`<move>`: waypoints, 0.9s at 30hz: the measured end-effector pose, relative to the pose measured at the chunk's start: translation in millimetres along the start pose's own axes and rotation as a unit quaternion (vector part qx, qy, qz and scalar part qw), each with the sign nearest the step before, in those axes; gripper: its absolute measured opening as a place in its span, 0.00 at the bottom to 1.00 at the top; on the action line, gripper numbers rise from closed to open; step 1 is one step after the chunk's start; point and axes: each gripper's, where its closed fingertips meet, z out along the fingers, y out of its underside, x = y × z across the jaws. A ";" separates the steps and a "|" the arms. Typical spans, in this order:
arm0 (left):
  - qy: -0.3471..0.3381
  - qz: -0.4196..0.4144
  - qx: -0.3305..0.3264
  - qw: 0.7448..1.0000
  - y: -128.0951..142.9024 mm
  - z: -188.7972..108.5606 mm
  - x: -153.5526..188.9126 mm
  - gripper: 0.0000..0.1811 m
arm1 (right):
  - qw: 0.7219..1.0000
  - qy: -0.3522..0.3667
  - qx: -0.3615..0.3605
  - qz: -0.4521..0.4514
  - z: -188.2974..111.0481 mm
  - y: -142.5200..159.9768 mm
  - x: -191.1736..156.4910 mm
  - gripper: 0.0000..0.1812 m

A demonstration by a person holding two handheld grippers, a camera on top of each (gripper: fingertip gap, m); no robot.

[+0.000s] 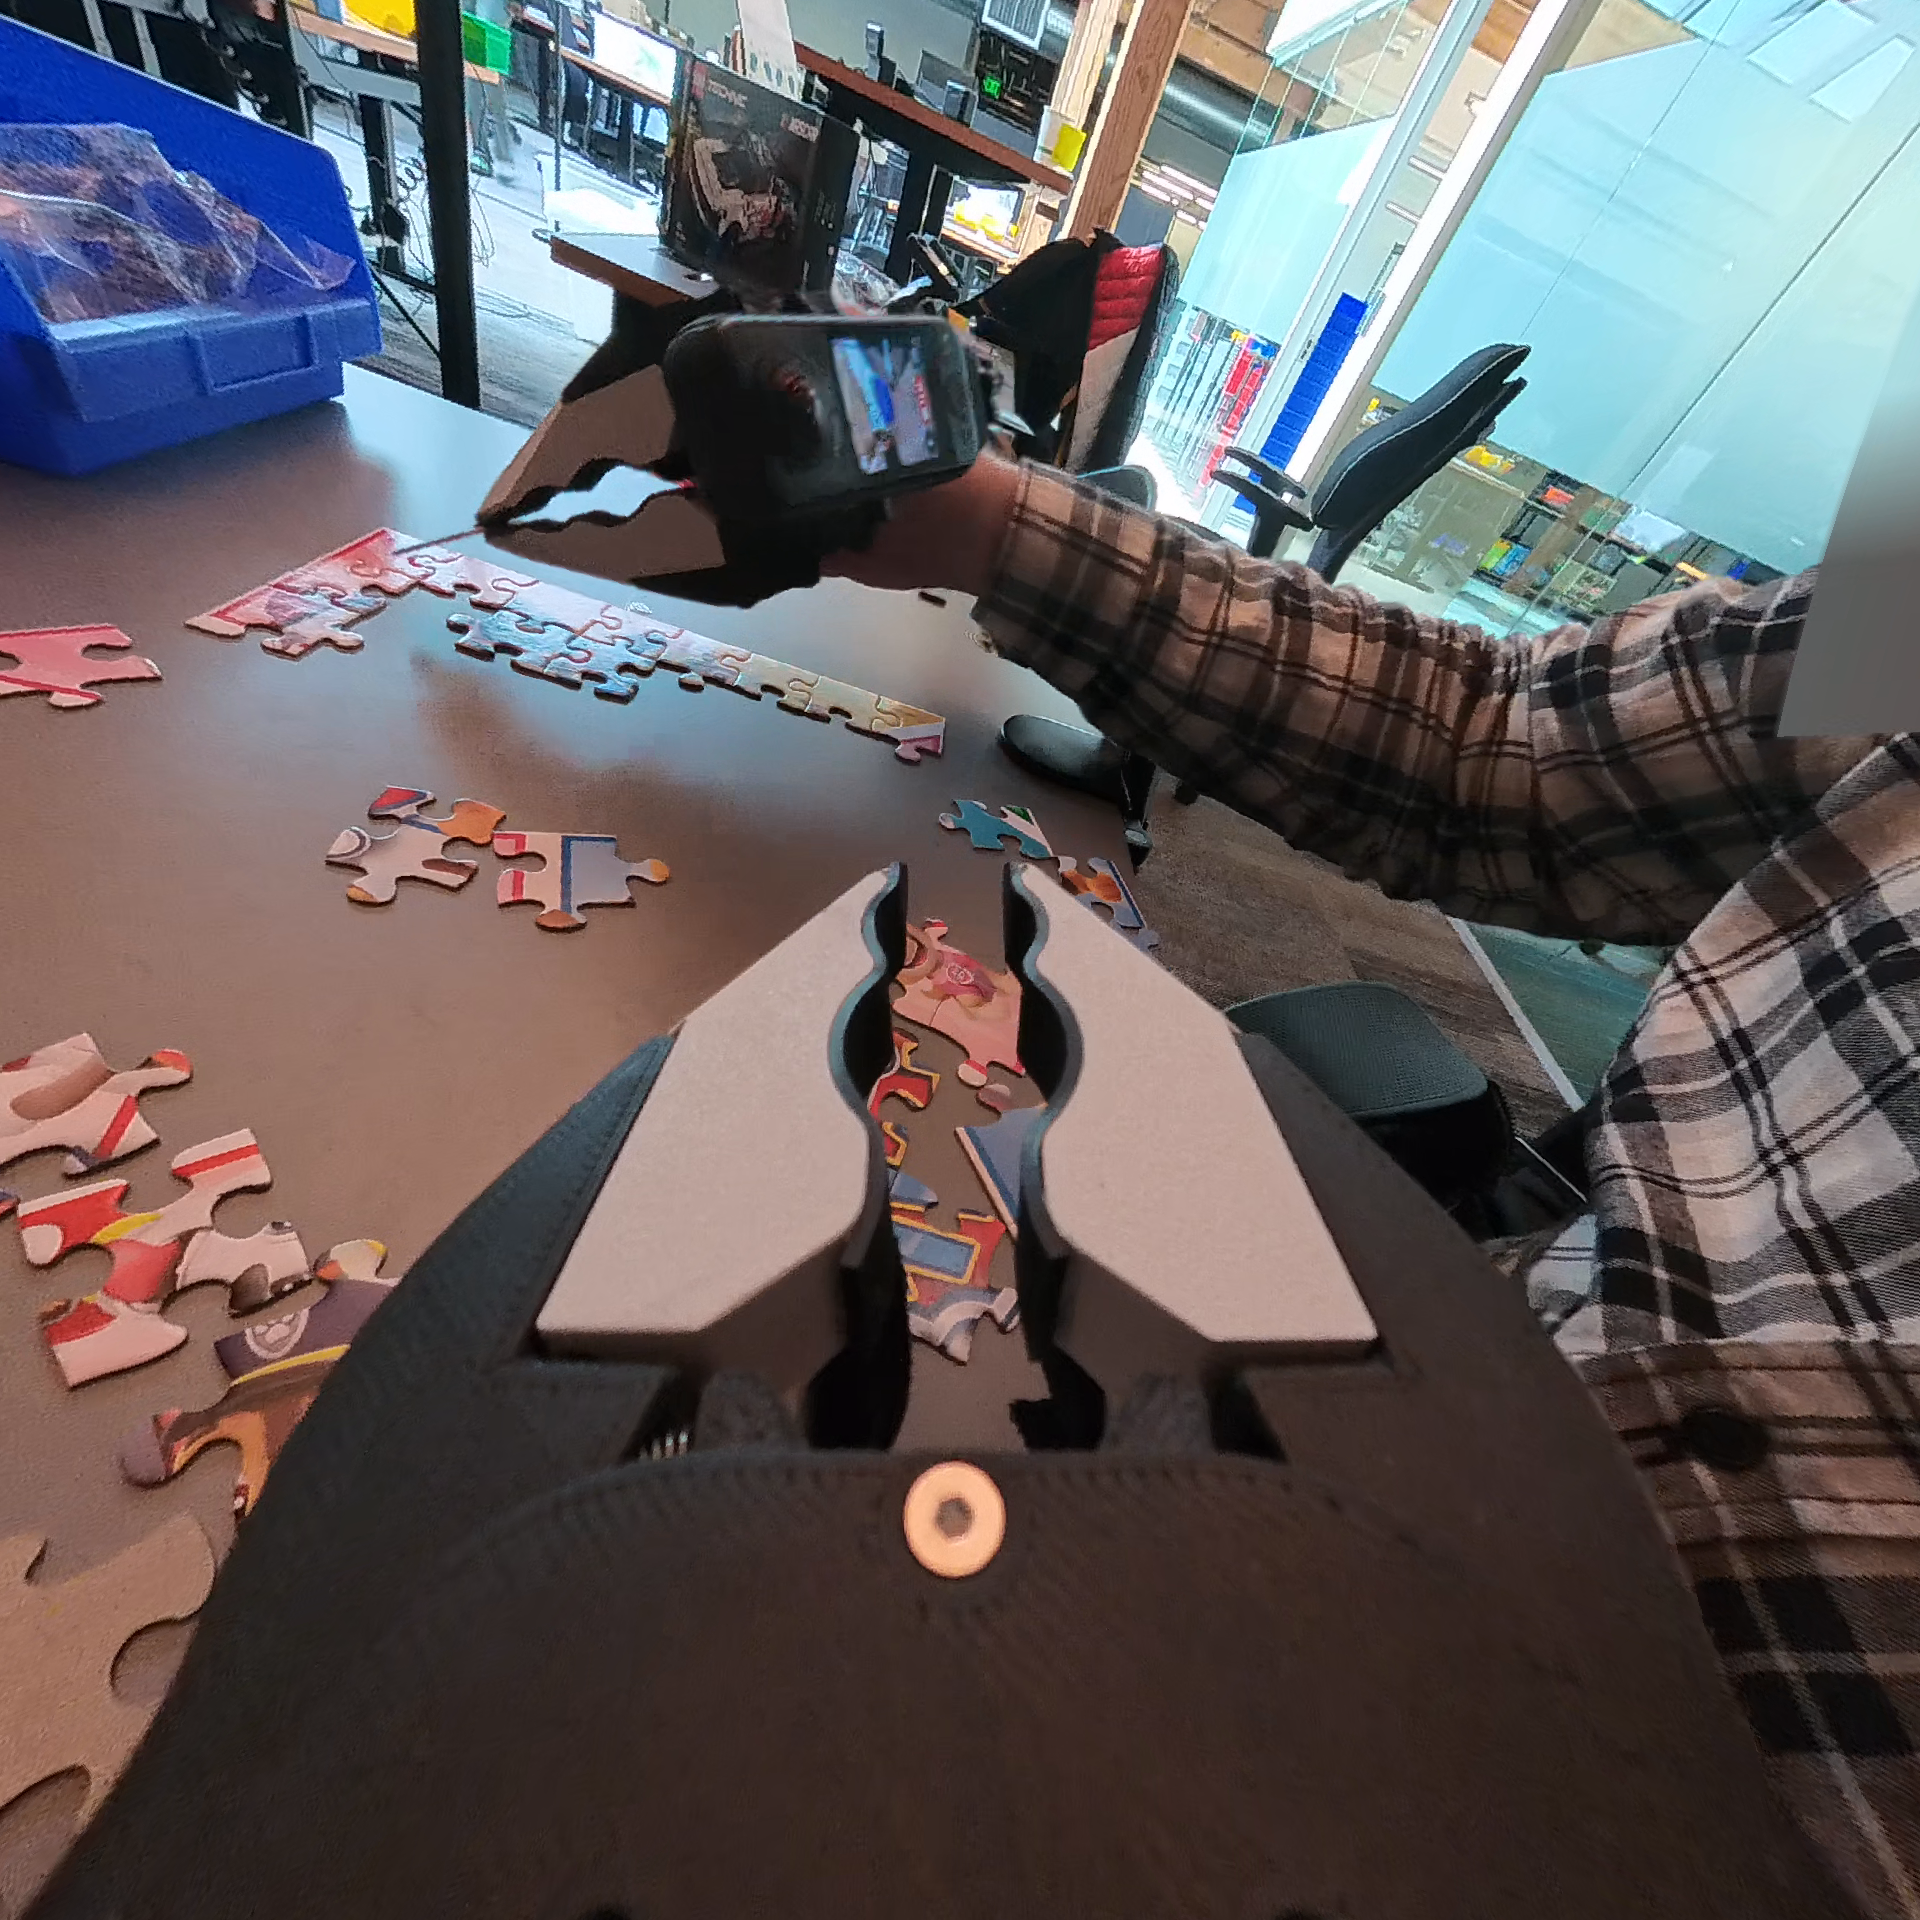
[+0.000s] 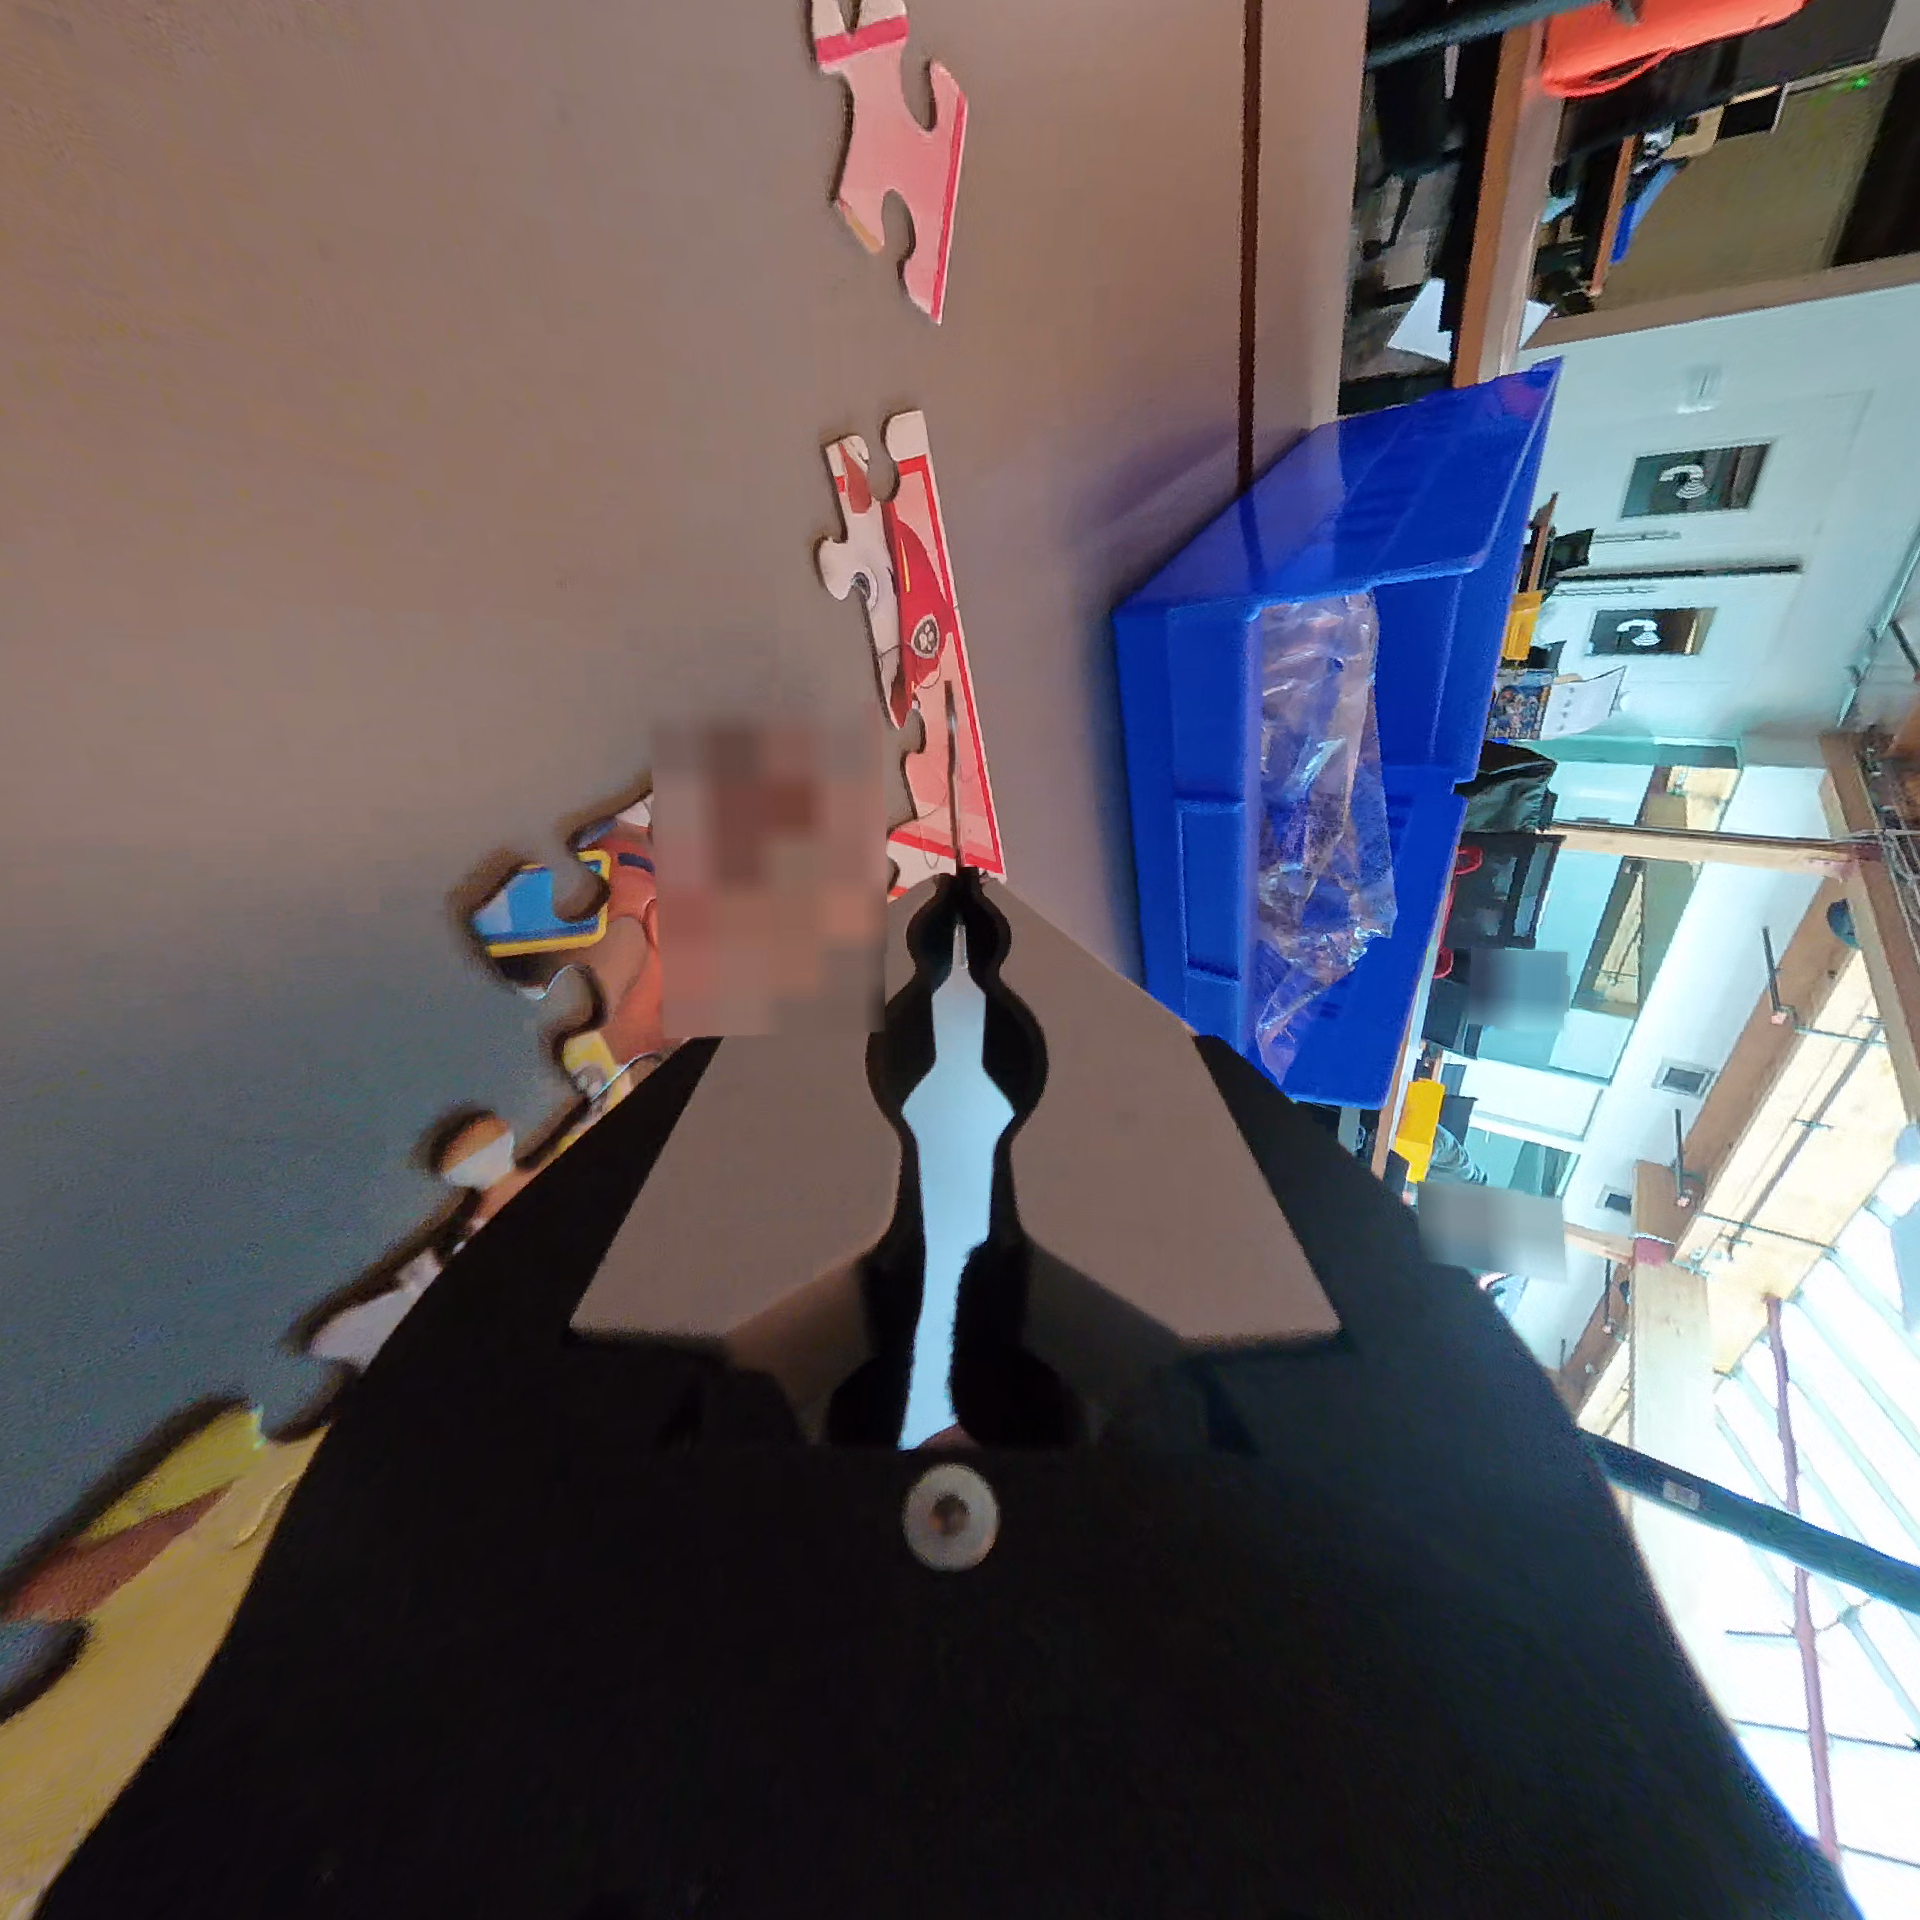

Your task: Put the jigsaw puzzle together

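Note:
A joined strip of jigsaw pieces (image 1: 582,634) lies on the dark table (image 1: 260,987). My right gripper (image 1: 486,523) is over the strip's far left end, shut on a thin puzzle piece (image 1: 442,537) held edge-on. In the right wrist view the gripper tips (image 2: 961,883) pinch that piece (image 2: 951,774) just above the red-bordered end of the strip (image 2: 925,623). My left gripper (image 1: 954,883) is open and empty, hovering over several loose pieces (image 1: 956,987) near the table's right edge.
Loose pieces lie scattered: a red one (image 1: 62,665) (image 2: 899,156), a small cluster (image 1: 499,852), and more at the left (image 1: 135,1226). A blue bin (image 1: 156,312) (image 2: 1330,727) holding a clear plastic bag stands at the table's far corner. Office chairs (image 1: 1382,457) stand beyond the table edge. Across from one pair of fingers to the other is roughly 30 centimeters.

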 end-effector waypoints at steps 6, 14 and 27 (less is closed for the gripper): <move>0.006 -0.005 0.000 1.000 0.2 0.8 0.7 0.09 | 0.999 -0.012 -0.029 -0.044 19.8 3.9 -6.4 0.00; 0.009 -0.008 0.001 1.000 -0.4 1.5 0.6 0.09 | 0.997 -0.018 -0.034 -0.074 22.3 -0.4 -12.1 0.00; 0.008 -0.011 -0.005 1.000 1.8 3.0 -1.6 0.09 | 0.994 -0.057 -0.061 -0.072 26.7 6.7 -17.1 0.03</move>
